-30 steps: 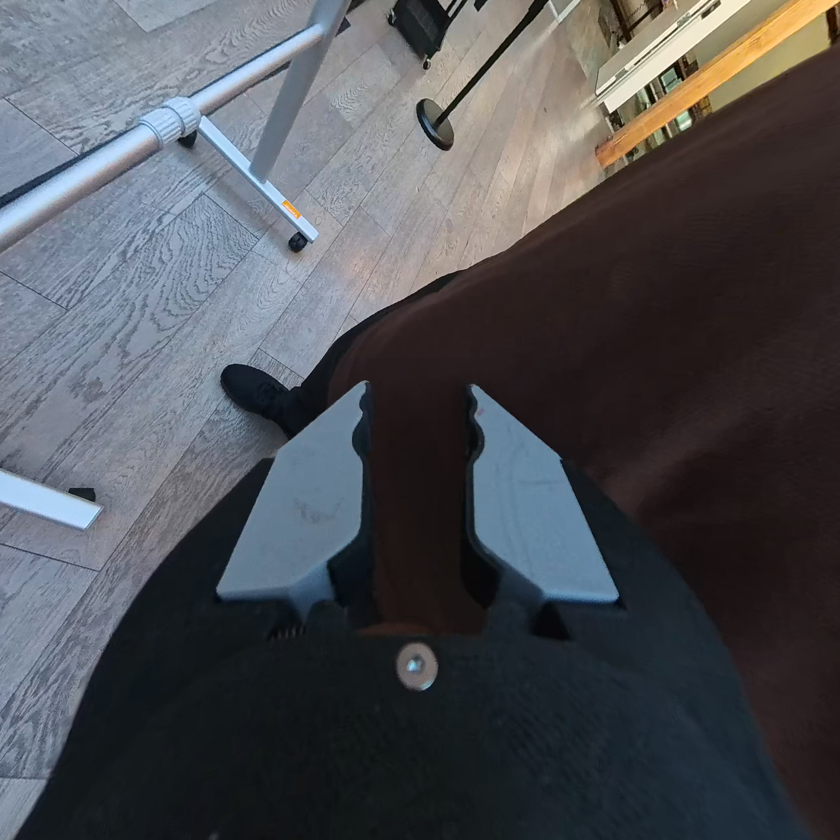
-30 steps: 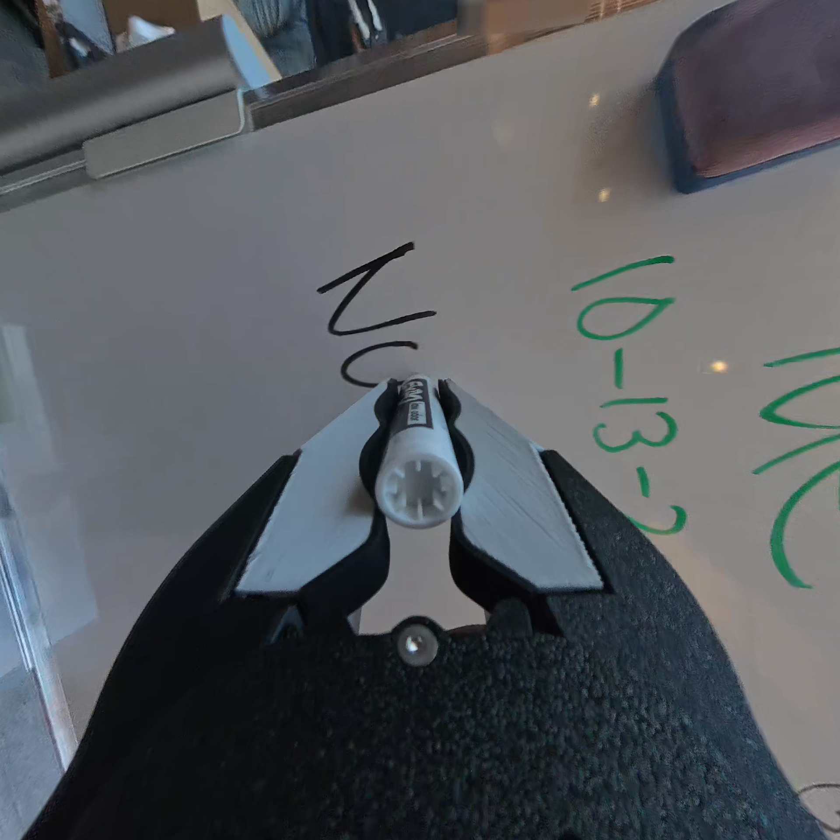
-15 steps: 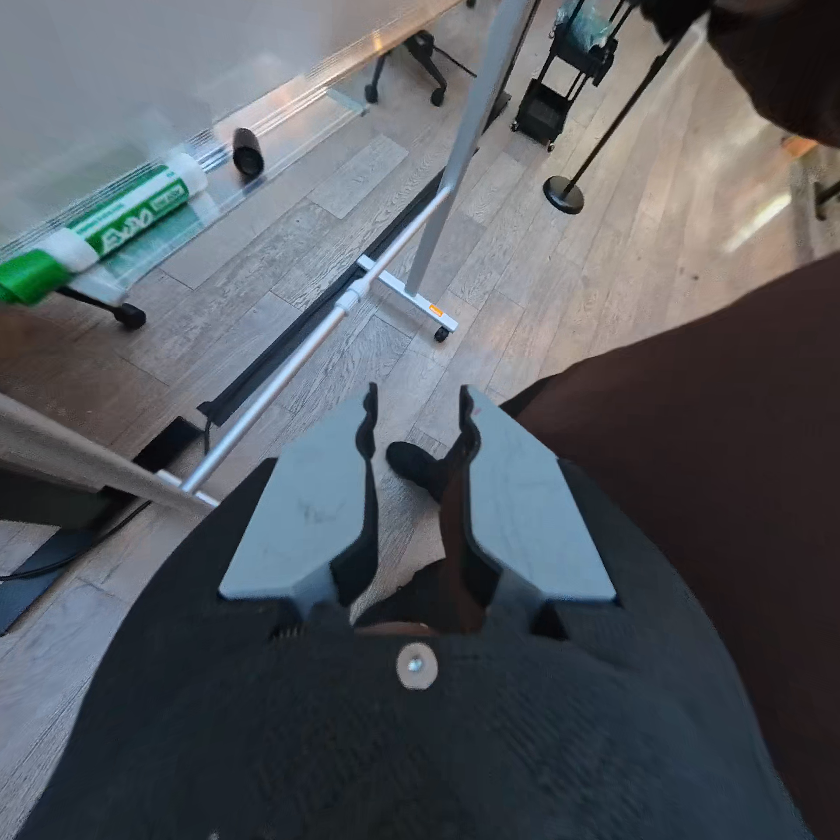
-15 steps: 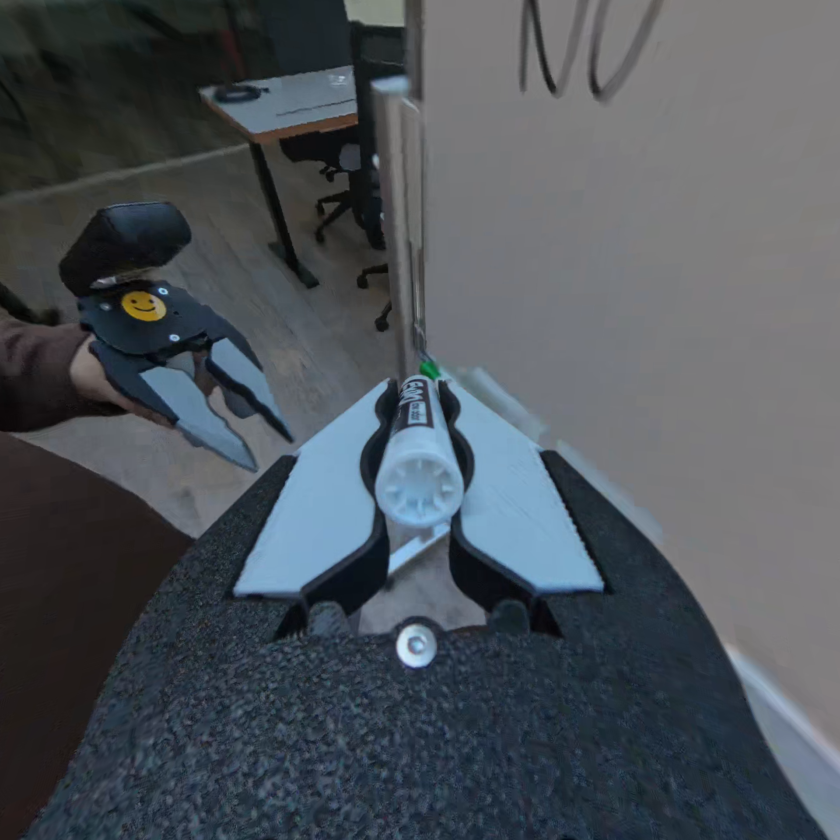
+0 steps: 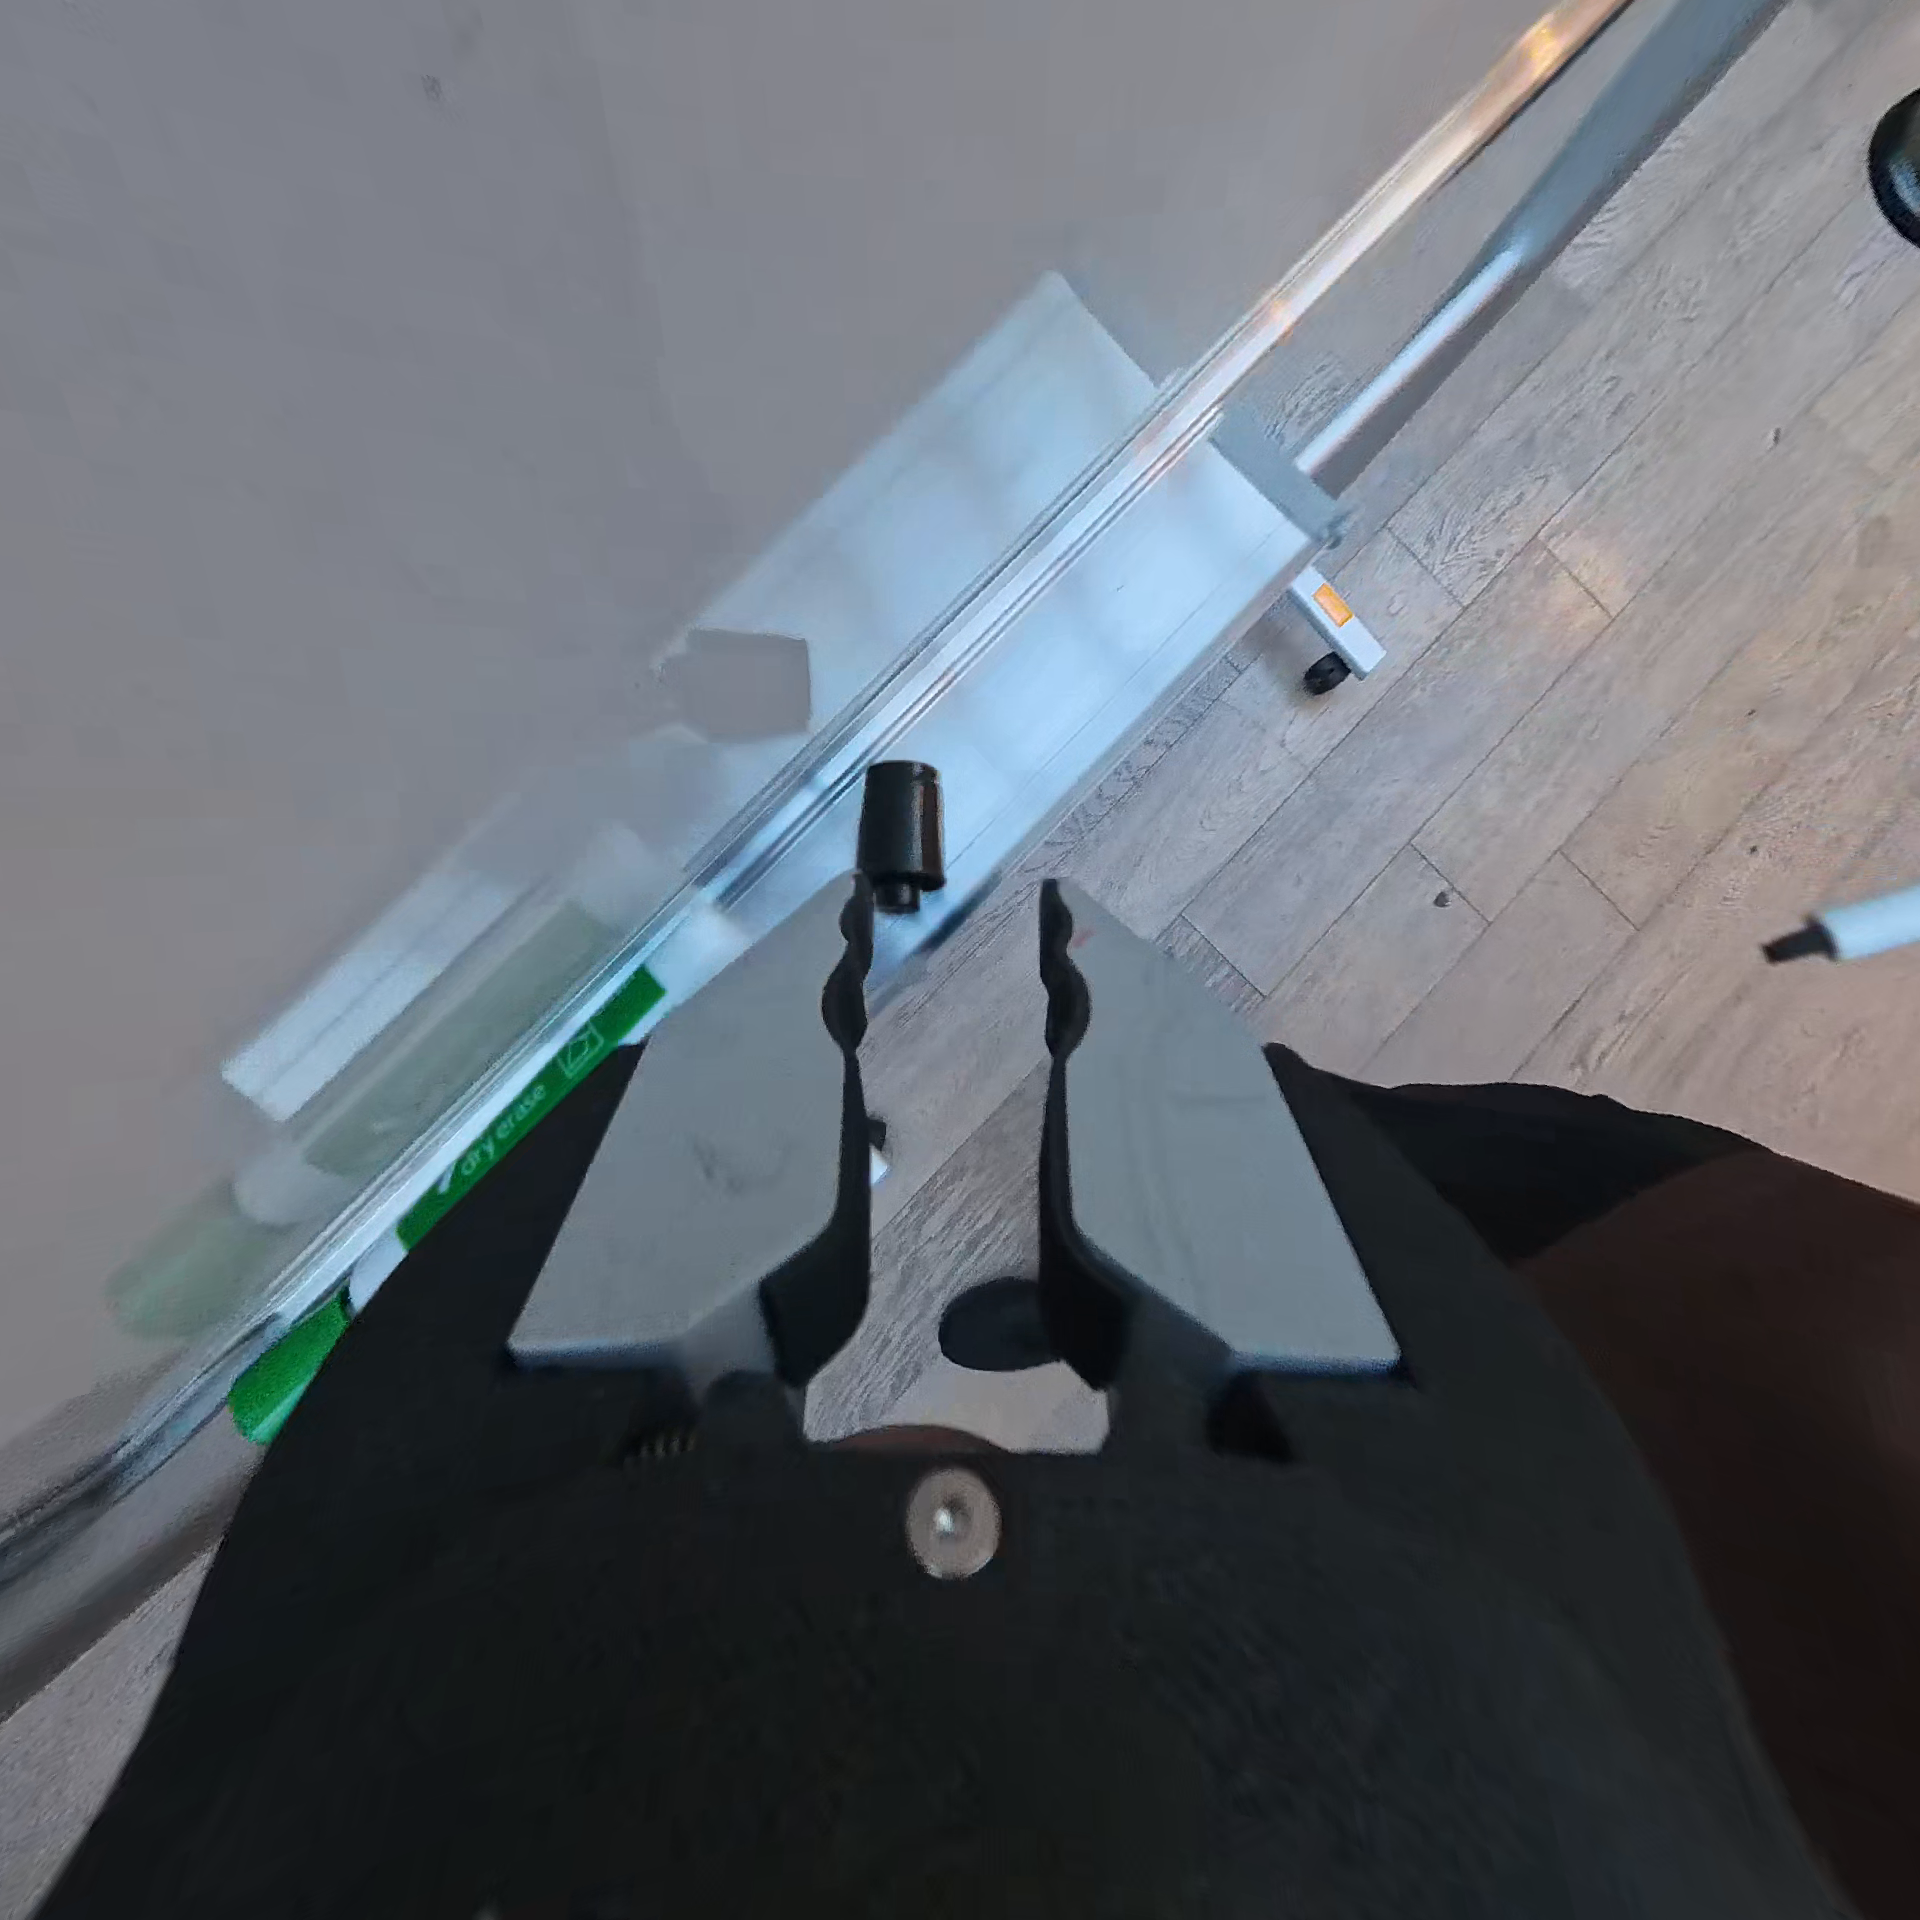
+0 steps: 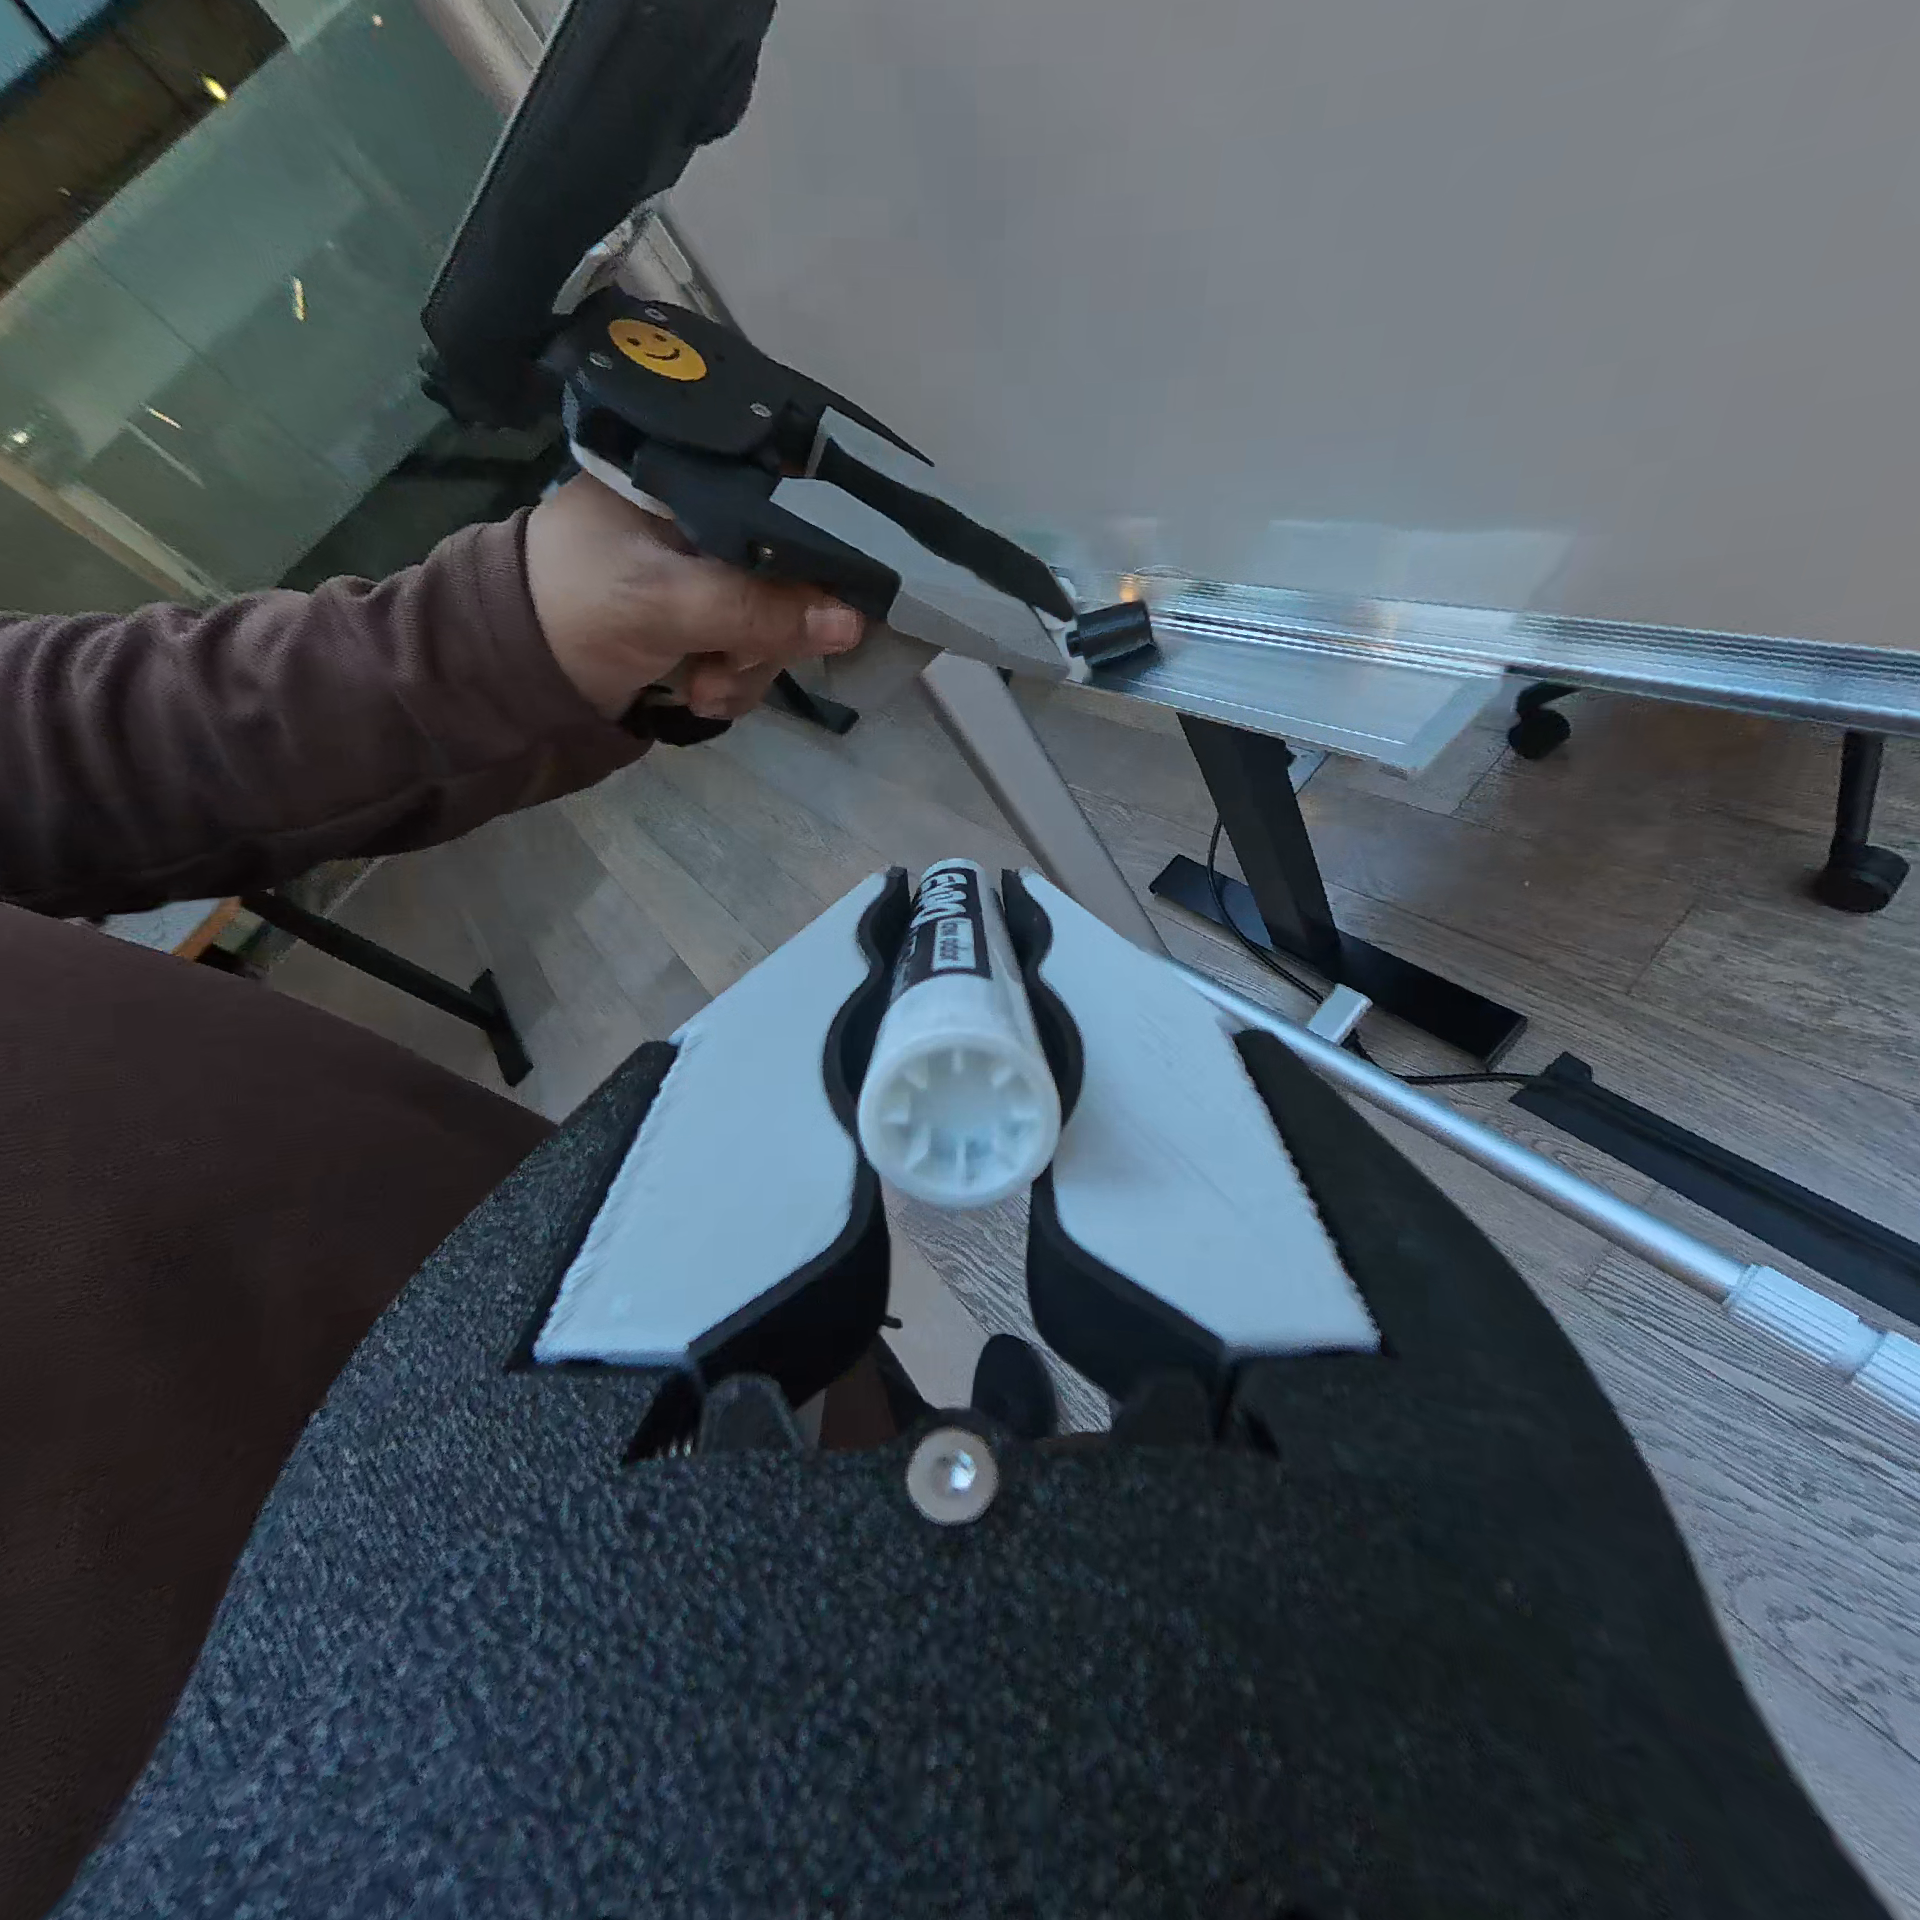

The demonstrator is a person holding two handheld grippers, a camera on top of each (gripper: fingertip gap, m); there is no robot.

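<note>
My left gripper (image 5: pixel 951 904) is open and empty, its fingertips just short of a small black marker cap (image 5: pixel 902 836) that lies on the whiteboard's aluminium tray (image 5: pixel 1091 665). A green-capped marker (image 5: pixel 540 1101) lies on the same tray, partly hidden behind my left finger. My right gripper (image 6: pixel 956 883) is shut on a white, uncapped marker (image 6: pixel 951 1039) and holds it in the air over the floor, away from the board. The right wrist view shows the left gripper (image 6: pixel 935 582) with its tips next to the cap (image 6: pixel 1117 632). The marker's black tip shows at the right edge of the left wrist view (image 5: pixel 1860 930).
The whiteboard (image 6: pixel 1351 260) rises above the tray. Below it are the stand's grey leg (image 6: pixel 1039 810), a silver crossbar (image 6: pixel 1507 1174), a black desk foot (image 6: pixel 1340 956) with a cable, and a caster (image 5: pixel 1325 675) on the wood floor. A brown sleeve (image 6: pixel 260 727) reaches in from the left. Spacing between my two grippers at the tips: around 15 centimetres.
My left gripper has swung up from the floor and brown clothing to the tray, close to the black cap. My right gripper has left the writing on the board and dropped low with the marker.
</note>
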